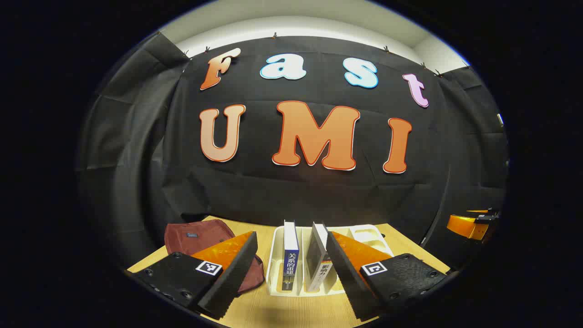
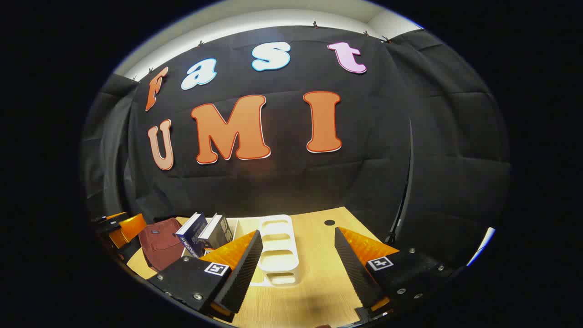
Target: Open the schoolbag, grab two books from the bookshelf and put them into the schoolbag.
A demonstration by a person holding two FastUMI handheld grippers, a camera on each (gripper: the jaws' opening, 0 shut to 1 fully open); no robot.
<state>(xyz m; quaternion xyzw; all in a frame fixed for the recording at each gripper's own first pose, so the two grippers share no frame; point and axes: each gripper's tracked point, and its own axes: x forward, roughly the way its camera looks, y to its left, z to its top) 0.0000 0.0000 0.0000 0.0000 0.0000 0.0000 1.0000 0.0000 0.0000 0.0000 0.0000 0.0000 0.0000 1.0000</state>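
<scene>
Black cloth walls enclose a wooden table. On it lies the dark red schoolbag, flat, left of the white bookshelf. In the bookshelf stand two books: a blue-spined book and a grey-faced book, side by side, leaning slightly. The left gripper hovers before them, jaws apart. The right gripper faces the bookshelf's empty slots, jaws apart.
</scene>
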